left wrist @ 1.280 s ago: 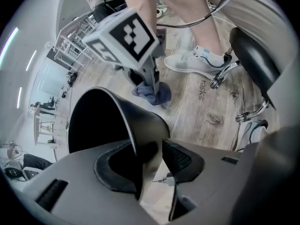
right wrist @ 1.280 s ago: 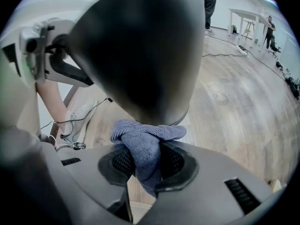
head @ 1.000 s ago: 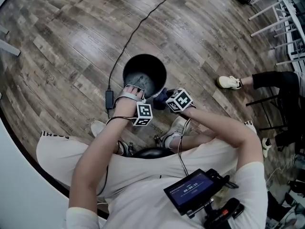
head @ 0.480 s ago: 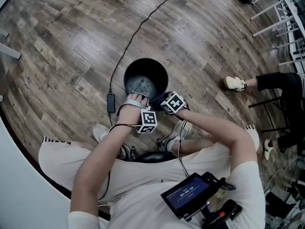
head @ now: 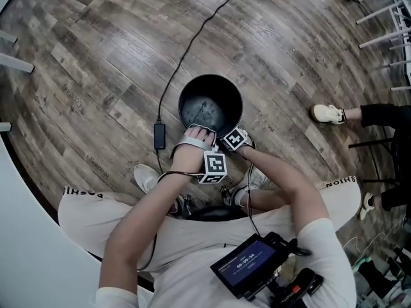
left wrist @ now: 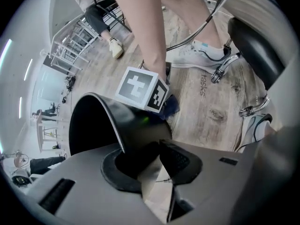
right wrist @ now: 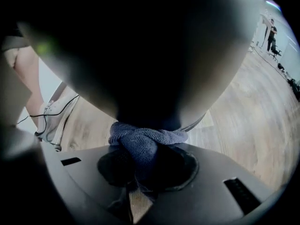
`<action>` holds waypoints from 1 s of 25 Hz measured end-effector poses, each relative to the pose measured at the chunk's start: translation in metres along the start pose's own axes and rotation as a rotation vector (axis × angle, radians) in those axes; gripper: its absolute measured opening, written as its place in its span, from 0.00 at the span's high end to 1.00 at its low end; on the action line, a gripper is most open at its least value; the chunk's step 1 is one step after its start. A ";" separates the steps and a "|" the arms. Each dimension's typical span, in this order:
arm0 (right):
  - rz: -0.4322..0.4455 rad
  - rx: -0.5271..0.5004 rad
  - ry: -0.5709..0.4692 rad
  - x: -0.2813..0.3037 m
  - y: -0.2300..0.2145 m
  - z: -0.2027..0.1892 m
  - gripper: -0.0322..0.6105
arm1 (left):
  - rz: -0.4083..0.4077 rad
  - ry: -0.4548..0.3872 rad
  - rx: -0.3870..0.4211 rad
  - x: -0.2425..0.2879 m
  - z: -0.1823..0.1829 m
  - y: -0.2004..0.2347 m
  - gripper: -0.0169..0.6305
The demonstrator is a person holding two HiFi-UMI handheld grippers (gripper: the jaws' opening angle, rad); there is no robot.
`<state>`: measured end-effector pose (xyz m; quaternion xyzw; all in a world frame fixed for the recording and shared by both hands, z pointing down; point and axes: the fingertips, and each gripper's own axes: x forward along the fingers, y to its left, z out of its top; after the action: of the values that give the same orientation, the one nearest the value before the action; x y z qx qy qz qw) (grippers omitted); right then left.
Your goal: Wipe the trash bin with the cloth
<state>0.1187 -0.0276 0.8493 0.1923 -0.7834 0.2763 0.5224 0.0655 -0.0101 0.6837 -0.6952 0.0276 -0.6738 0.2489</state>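
Observation:
The black round trash bin (head: pixel 210 106) stands on the wood floor in front of my feet. My left gripper (head: pixel 198 132) reaches over its near rim. In the left gripper view the bin's wall (left wrist: pixel 117 121) runs between the jaws of that gripper (left wrist: pixel 157 151), which have just been closing and now clamp it. My right gripper (head: pixel 231 140) is low beside the bin's near right side. It is shut on the dark blue cloth (right wrist: pixel 145 142), which is bunched against the bin's outer wall (right wrist: pixel 140 55). The cloth (left wrist: pixel 171 106) also shows under the right gripper's marker cube (left wrist: pixel 140 89).
A black cable with a power brick (head: pixel 158 135) runs past the bin's left side. My white shoes (head: pixel 149 177) and a black stool seat (head: pixel 205 212) are just behind the grippers. Another person's foot (head: pixel 327 113) and chair legs are at the right.
My right gripper has sunk down along the bin's outer wall with the cloth. The left gripper has stayed at the rim.

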 end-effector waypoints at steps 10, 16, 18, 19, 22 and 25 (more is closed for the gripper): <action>0.021 0.057 -0.021 -0.033 -0.004 0.003 0.79 | -0.002 -0.041 -0.037 0.002 0.006 0.003 0.76; 0.066 -0.013 -0.060 -0.113 0.018 0.017 0.79 | -0.021 0.022 -0.029 -0.004 -0.017 -0.001 0.71; 0.067 -0.004 -0.092 -0.140 0.023 0.025 0.79 | -0.016 0.043 -0.027 -0.004 -0.026 0.000 0.71; 0.068 0.004 -0.110 -0.153 0.028 0.030 0.79 | -0.005 0.050 -0.019 -0.004 -0.029 0.000 0.71; 0.085 0.007 -0.162 -0.186 0.045 0.048 0.79 | 0.052 0.065 0.032 -0.003 -0.032 0.001 0.71; 0.098 -0.008 -0.192 -0.201 0.057 0.061 0.79 | 0.063 0.074 0.056 -0.002 -0.031 0.002 0.73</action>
<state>0.1181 -0.0194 0.6321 0.1774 -0.8393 0.2787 0.4317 0.0362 -0.0207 0.6804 -0.6611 0.0397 -0.6916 0.2880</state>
